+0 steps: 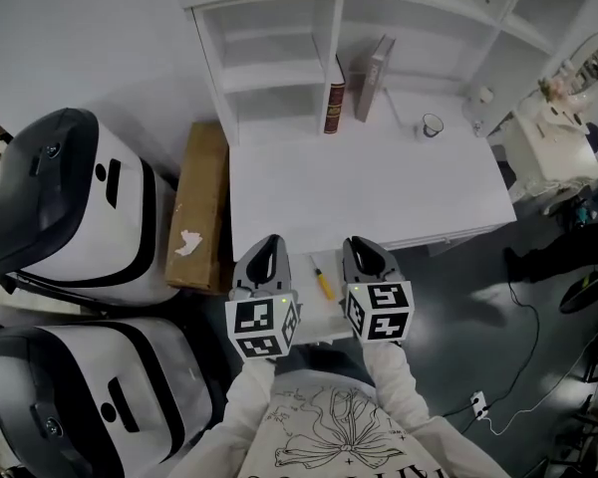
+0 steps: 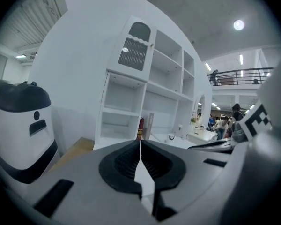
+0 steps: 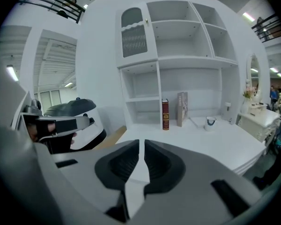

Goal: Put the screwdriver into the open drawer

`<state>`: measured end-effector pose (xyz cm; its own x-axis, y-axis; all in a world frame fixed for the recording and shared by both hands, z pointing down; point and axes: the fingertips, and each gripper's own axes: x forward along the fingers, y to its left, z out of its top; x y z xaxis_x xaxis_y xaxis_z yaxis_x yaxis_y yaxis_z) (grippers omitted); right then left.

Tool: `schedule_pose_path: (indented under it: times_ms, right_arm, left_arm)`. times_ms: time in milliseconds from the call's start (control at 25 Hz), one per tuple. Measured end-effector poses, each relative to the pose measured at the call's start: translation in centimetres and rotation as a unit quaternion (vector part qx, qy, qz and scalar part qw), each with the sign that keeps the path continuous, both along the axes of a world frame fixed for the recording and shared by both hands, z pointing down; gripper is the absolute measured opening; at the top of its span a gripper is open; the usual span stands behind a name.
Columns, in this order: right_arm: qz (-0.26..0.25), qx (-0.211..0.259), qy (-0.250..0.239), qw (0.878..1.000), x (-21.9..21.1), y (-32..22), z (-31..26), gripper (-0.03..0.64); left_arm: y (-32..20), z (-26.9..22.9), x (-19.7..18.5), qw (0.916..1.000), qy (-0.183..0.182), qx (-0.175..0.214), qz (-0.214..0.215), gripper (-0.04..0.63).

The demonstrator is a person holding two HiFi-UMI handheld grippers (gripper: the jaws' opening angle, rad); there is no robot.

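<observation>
A yellow-handled screwdriver (image 1: 323, 282) lies in the open white drawer (image 1: 326, 315) that juts from the front of the white desk (image 1: 379, 187). Both grippers hang over the drawer, close to the person's chest, one on each side of the screwdriver. My left gripper (image 1: 267, 242) (image 2: 140, 142) has its jaws pressed together and holds nothing. My right gripper (image 1: 364, 244) (image 3: 141, 144) shows only a thin slit between its jaws, and nothing sits in it. Neither touches the screwdriver.
On the desk stand a dark red book (image 1: 334, 96), a grey book (image 1: 374, 78) and a mug (image 1: 432, 125) under white shelves. A cardboard box (image 1: 199, 207) and two white-and-black machines (image 1: 70, 207) (image 1: 80, 396) stand to the left. Cables lie on the dark floor at the right.
</observation>
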<state>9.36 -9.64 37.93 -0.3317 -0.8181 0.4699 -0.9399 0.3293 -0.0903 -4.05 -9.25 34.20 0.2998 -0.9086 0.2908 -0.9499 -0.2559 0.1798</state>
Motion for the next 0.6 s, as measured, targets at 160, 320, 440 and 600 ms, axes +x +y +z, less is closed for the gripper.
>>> schedule_pose_path:
  times_ms: [160,320,440,600]
  right_arm:
    - [0.006,0.021,-0.002,1.000,0.5,0.0,-1.8,0.031]
    - [0.009,0.039,-0.005,0.999,0.7,0.1,-3.1,0.026]
    - [0.010,0.046,-0.006,0.999,0.8,0.0,-3.7,0.025]
    - [0.010,0.053,-0.006,0.999,0.7,-0.1,-4.4,0.021]
  left_arm:
    - [0.0,-1.8,0.7,0.9998,0.000,0.019,0.004,0.008]
    - [-0.1,-3.2,0.9,0.9994,0.000,0.034,0.006,0.008]
    - [-0.1,-3.9,0.8,0.9992,-0.001,0.041,0.005,0.008]
    - [-0.1,-4.4,0.6,0.9989,-0.003,0.046,0.003,0.008]
